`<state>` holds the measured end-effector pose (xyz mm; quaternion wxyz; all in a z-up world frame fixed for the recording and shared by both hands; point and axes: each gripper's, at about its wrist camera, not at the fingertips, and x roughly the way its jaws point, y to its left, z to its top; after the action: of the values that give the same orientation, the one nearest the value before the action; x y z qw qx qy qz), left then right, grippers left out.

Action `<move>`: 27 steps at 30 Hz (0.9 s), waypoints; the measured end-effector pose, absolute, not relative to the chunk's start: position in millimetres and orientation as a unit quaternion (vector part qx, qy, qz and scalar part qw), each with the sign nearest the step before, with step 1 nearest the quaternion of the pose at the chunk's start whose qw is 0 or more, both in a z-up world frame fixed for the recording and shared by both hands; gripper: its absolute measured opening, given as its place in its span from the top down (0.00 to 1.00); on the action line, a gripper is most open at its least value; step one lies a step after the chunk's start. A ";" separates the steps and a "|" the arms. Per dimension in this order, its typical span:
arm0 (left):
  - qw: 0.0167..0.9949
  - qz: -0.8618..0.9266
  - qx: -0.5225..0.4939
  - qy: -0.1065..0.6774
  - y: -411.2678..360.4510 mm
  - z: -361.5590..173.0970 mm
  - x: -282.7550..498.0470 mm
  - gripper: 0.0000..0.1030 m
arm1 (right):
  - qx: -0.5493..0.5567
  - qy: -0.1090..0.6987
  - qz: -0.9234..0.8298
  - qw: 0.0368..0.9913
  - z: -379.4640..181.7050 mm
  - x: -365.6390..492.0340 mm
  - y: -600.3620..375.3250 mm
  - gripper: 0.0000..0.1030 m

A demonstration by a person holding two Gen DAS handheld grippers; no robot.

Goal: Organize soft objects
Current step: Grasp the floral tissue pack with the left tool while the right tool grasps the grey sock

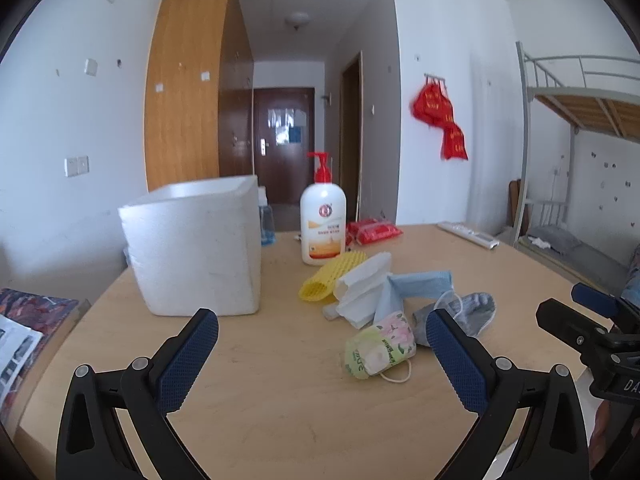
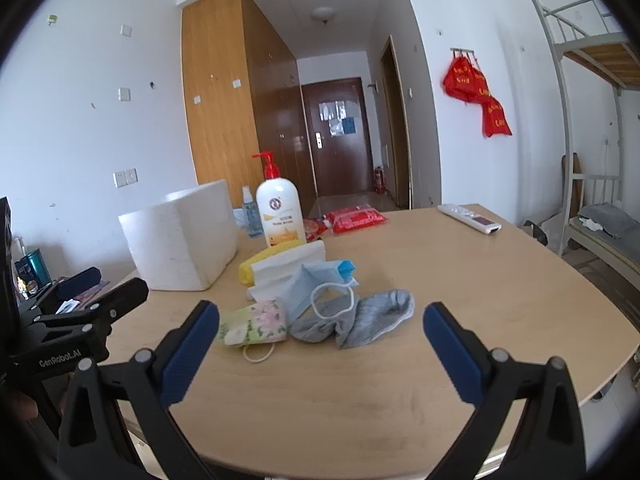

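1. Nearest the lenses, the left gripper (image 1: 322,328) and the right gripper (image 2: 321,320) hover above the near edge of a light wooden table (image 2: 460,280), each with its blue-padded jaws spread wide and nothing between them.
2. Just past the fingers lies the heap of soft things. A floral-printed tissue pack in pale green and pink (image 2: 256,322) sits at its near left, a white elastic loop (image 2: 259,354) curling out beneath it.
3. At about three o'clock from the pack, a crumpled grey sock (image 2: 372,316) lies flat, touching a pale blue face mask (image 2: 316,280) whose white ear loop rests across the sock.
4. Behind the mask, a folded white paper napkin stack (image 2: 288,266) leans against a rolled yellow waffle-textured cloth (image 2: 260,260).
5. At ten o'clock from the heap stands a white foam box (image 2: 184,240), open at the top and apart from the pile.
6. Farther back, a white pump bottle with a red dispenser (image 2: 278,208) stands upright beside a small clear spray bottle (image 2: 250,216); a red wet-wipe packet (image 2: 356,218) lies at its three o'clock.
7. At the table's far right edge rests a white remote control (image 2: 470,218).
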<state>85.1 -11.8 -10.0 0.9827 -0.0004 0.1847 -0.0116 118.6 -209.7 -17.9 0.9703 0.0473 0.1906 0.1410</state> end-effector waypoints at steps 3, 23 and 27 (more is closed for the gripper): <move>0.980 -0.015 0.004 0.198 -13.9 -13.0 98.2 0.00 | 0.051 0.207 0.146 0.966 -19.9 135.1 -208.2 0.00; 0.947 -0.075 0.011 0.312 -24.3 -45.6 179.3 0.00 | 0.073 0.308 0.164 0.934 -41.1 208.8 -215.8 0.00; 0.937 -0.091 0.002 0.337 -25.7 -52.5 191.6 0.00 | 0.077 0.329 0.163 0.927 -47.8 217.0 -220.6 0.00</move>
<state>191.6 -25.7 -52.5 0.9373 0.0023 0.3365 -0.0909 217.0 -220.6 -47.8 0.9271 0.0765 0.3288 0.1626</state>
